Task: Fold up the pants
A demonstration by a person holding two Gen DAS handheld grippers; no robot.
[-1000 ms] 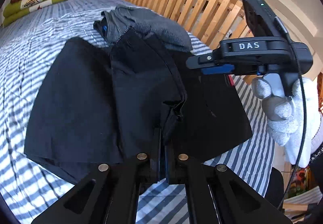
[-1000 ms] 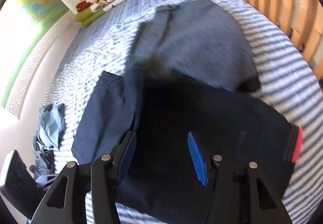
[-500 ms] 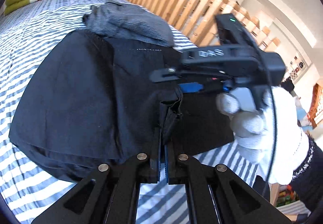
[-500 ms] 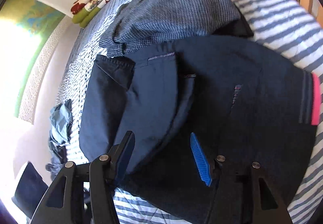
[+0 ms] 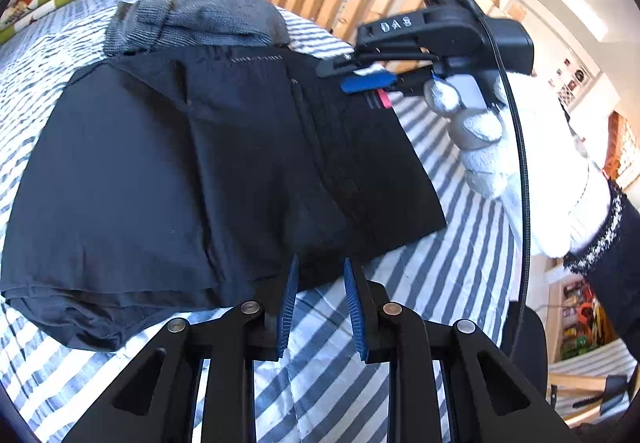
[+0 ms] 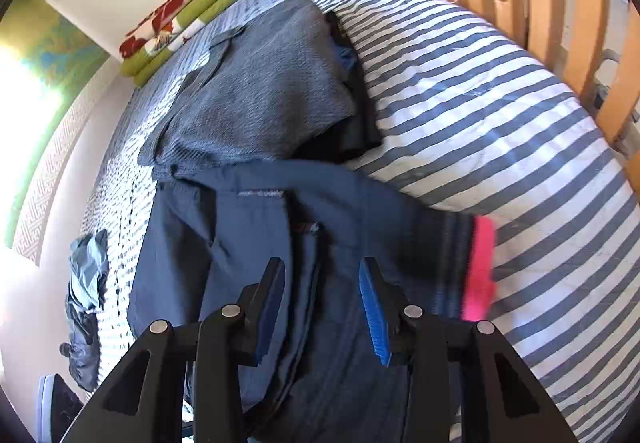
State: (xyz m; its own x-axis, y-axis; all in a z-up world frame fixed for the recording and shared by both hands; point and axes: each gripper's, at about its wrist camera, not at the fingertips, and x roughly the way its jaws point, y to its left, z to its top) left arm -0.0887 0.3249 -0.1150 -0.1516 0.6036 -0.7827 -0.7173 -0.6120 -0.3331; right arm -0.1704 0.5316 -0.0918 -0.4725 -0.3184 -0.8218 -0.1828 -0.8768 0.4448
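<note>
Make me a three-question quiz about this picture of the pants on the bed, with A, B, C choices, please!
1. Where does the grey folded garment lie?
A. beyond the dark pants, towards the wooden slats
B. on the floor
C. under the pillow

2. What colour are the pads on the left gripper's fingers?
A. red
B. blue
C. yellow

3. What is the left gripper doing?
A. squeezing the pants
B. holding a sock
C. open, holding nothing

Answers: 1 A, it lies past the pants' far edge. 2 B, both pads are blue. 3 C, its fingers have just opened, a clear gap between them.
</note>
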